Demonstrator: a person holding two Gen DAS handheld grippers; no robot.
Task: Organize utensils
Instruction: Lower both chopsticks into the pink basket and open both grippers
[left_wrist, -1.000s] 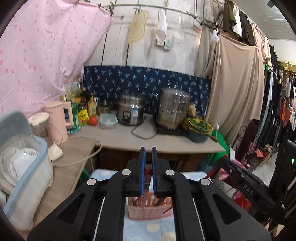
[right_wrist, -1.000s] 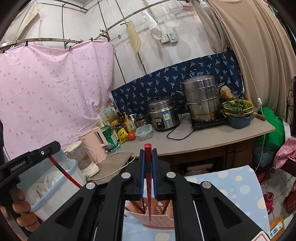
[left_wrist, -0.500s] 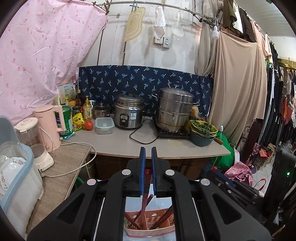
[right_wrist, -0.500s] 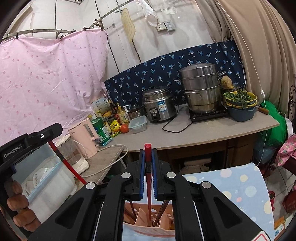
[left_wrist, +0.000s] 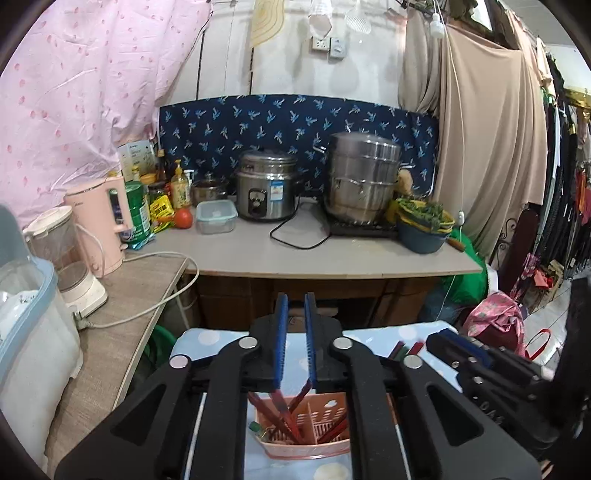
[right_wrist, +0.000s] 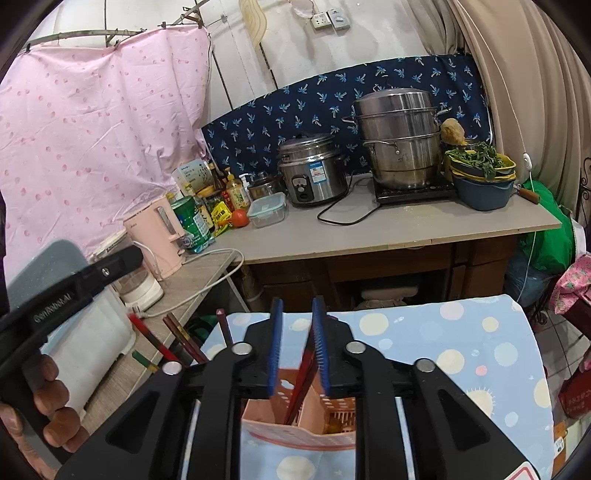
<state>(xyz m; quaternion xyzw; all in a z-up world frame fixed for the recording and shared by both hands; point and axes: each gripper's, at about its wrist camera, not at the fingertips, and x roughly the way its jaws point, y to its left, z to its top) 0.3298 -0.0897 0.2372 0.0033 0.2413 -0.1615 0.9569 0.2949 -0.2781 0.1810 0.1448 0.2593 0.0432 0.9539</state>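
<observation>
A pink slotted utensil basket (left_wrist: 306, 435) stands on the dotted blue tablecloth (right_wrist: 461, 354), with several red chopsticks (left_wrist: 280, 413) leaning inside it. My left gripper (left_wrist: 294, 314) hovers just above and behind the basket, its jaws slightly apart and empty. My right gripper (right_wrist: 297, 321) is open right above the same basket (right_wrist: 303, 428); a red chopstick (right_wrist: 301, 387) leans in the basket below its fingers, free of them. More chopsticks (right_wrist: 177, 339) stick up to the left.
A kitchen counter (left_wrist: 314, 254) behind holds a rice cooker (left_wrist: 266, 188), a steel steamer pot (left_wrist: 364, 177), a vegetable bowl (left_wrist: 423, 227), a pink kettle (left_wrist: 99, 229) and bottles. A plastic dish box (left_wrist: 26, 325) sits at left. The other gripper's body (left_wrist: 491, 369) shows at right.
My right gripper has opened and let go of the red chopstick, which now rests in the basket. Both grippers have dropped lower over the basket; the left jaws parted slightly.
</observation>
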